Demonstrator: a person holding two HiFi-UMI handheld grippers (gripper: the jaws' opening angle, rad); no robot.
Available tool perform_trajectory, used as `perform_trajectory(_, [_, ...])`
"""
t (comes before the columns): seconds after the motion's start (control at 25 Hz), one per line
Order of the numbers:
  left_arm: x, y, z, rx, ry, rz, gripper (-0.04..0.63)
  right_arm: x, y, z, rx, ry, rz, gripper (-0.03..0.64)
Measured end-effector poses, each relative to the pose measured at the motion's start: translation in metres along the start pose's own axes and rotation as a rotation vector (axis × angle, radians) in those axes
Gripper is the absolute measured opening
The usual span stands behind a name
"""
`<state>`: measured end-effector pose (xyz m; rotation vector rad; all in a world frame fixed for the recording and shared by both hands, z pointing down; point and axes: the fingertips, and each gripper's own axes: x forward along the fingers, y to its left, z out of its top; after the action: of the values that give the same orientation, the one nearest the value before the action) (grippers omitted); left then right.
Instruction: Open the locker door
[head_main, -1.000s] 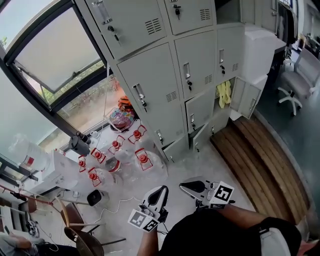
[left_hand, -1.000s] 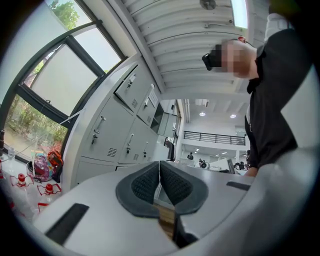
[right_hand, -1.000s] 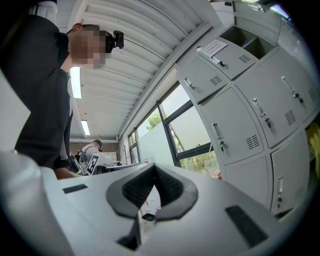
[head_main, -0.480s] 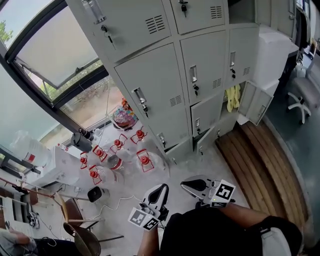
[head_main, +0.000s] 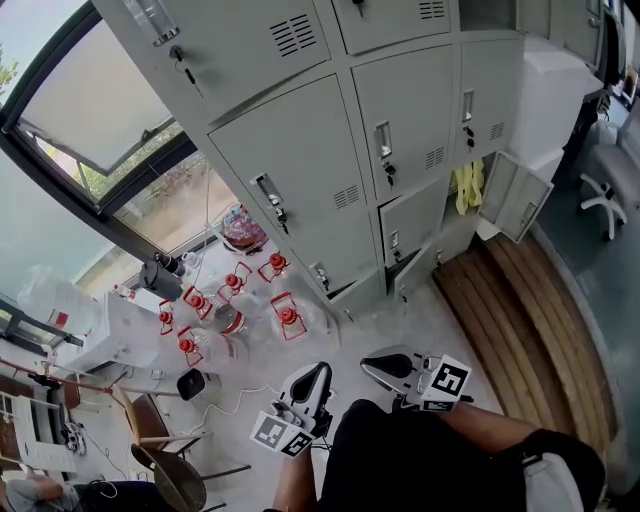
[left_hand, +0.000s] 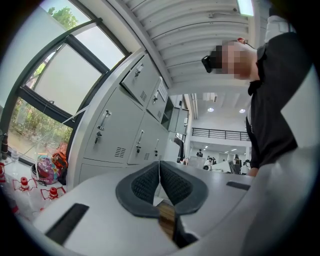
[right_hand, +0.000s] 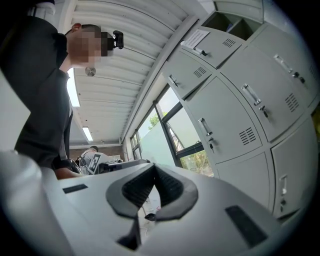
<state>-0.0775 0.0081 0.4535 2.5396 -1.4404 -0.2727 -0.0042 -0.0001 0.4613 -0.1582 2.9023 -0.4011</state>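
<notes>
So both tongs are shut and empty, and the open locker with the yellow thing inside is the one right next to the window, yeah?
Not quite. The left tongs and right tongs are indeed shut and empty, but the open locker door with the yellow thing inside is well away from the window, in a column toward the right of the head view.

Water jugs (head_main: 232, 318) are being kept before the left end of the locker bank (head_main: 330, 170), with the window (head_main: 95, 125) being set to its left. Wooden decking (head_main: 530, 320) is being laid before its right end, where a cloth (head_main: 467, 185) is being hung inside an open compartment (head_main: 462, 215).
</notes>
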Motion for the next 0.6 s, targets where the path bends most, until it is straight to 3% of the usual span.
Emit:
perform_trajectory(0.4, [0.0, 0.054, 0.018, 0.025, -0.015, 0.033, 0.018, 0.027, -0.024, 0.006, -0.008, 0.003, -0.003, 0.012])
perform_trajectory(0.6, [0.002, 0.088, 0.038, 0.041, -0.047, 0.033, 0.018, 0.05, -0.042, 0.015, -0.064, 0.029, -0.03, 0.012])
